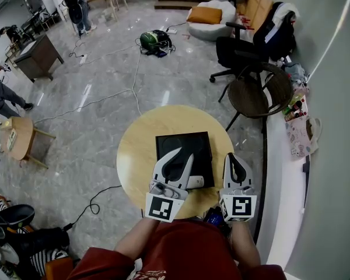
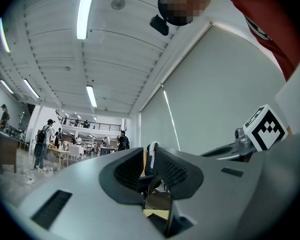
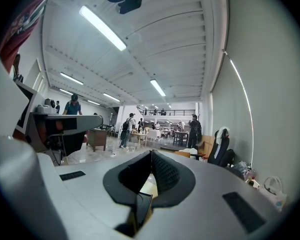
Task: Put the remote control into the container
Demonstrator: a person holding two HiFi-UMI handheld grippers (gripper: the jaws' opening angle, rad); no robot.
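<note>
A black square container (image 1: pixel 181 142) lies in the middle of a round wooden table (image 1: pixel 134 156). A small white remote control (image 1: pixel 195 182) shows at the container's near right corner, partly hidden behind my left gripper; whether it rests inside the rim or on it I cannot tell. My left gripper (image 1: pixel 184 152) hangs over the container with its jaws a little apart and nothing between them; in the left gripper view (image 2: pixel 150 146) it points up at the ceiling and wall. My right gripper (image 1: pixel 231 155) hovers over the table's right edge, shut and empty, its tips touching in the right gripper view (image 3: pixel 151 151).
A brown round chair (image 1: pixel 259 89) and a black office chair (image 1: pixel 239 48) stand beyond the table on the right. A white ledge (image 1: pixel 280 174) runs along the right wall. A small wooden stool (image 1: pixel 20 136) stands at the left, and cables cross the floor.
</note>
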